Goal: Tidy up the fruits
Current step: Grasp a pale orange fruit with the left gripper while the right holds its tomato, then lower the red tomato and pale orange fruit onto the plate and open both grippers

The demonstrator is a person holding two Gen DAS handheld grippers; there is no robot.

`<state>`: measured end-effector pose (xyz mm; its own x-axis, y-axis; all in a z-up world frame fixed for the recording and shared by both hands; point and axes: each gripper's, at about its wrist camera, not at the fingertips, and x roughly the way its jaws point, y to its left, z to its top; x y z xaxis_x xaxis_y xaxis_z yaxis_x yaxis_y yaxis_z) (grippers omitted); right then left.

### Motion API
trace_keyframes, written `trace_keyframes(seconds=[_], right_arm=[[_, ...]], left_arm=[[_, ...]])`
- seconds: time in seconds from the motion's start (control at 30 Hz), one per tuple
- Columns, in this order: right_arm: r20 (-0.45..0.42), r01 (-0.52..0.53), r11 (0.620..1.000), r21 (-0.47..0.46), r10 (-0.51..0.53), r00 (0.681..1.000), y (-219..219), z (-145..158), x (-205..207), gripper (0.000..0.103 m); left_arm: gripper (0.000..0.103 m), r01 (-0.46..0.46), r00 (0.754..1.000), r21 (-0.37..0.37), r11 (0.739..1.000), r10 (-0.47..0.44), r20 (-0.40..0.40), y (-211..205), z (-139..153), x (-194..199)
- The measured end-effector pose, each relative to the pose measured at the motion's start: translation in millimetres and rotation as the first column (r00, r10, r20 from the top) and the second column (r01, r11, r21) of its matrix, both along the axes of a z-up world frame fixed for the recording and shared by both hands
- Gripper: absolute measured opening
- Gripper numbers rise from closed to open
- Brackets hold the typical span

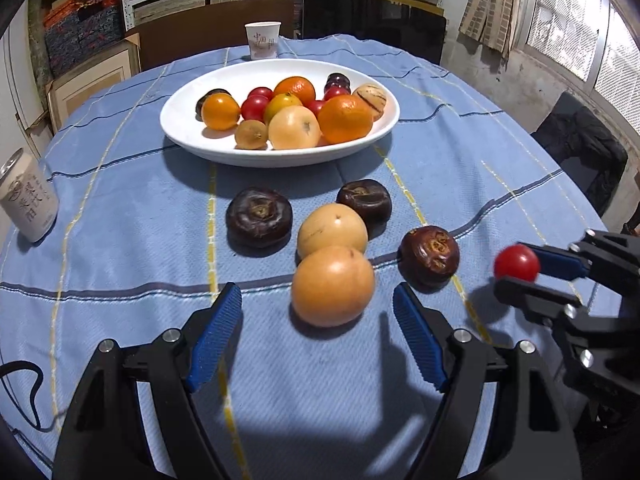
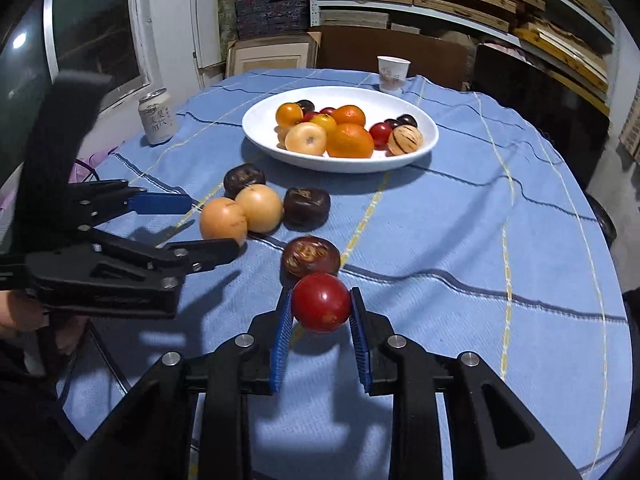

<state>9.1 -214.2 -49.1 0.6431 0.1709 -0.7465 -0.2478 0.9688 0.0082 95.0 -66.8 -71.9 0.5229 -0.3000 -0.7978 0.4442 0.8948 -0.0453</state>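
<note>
The left hand-held gripper (image 1: 318, 336) hangs wide open and empty, just before a round tan fruit (image 1: 333, 286) near the tabletop's (image 1: 480, 152) front edge. To its right, the right hand-held gripper (image 2: 321, 322) squeezes a round red tomato (image 2: 321, 302), lifted above the blue checked cloth. Shelves stand behind.
</note>
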Motion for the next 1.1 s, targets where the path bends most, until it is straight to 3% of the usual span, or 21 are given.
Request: trace_keyframes(seconds=[0.1,0.17,0.43,0.73,0.97,1.1], right_arm=[[0.002,-0.005,1.000,0.008,0.005,1.000,-0.6,-1.2,-0.5,0.028],[0.005,-0.006,1.000,0.014,0.006,1.000,0.5,-0.6,-1.2,0.028],[0.018,0.002,1.000,0.031,-0.003,1.000,-4.4,1.3,-2.1,0.028],[0.038,0.011,0.997,0.072,-0.014,0.999,-17.3,10.9,9.2,0.028],[0.145,-0.019,0.998,0.056,0.011,0.989,-20.4,58.8,49.4,0.028],[0.185,-0.020,0.998,0.052,0.010,0.983,-20.3,82.7,96.6,0.028]], left_arm=[[0.073,-0.014,1.000,0.021,1.000,0.014,0.017,-3.3,-2.1,1.6],[0.041,0.008,1.000,0.025,1.000,-0.009,0.022,-5.6,-2.1,-0.2],[0.041,0.007,0.999,-0.007,1.000,-0.006,0.038,2.1,5.8,-10.7],[0.041,-0.016,0.996,-0.061,0.998,0.022,0.091,28.1,37.2,-19.7],[0.041,-0.034,0.990,-0.044,0.998,0.040,0.139,29.0,67.8,24.9],[0.041,-0.048,0.994,-0.049,0.998,0.052,0.099,22.8,68.8,69.9]])
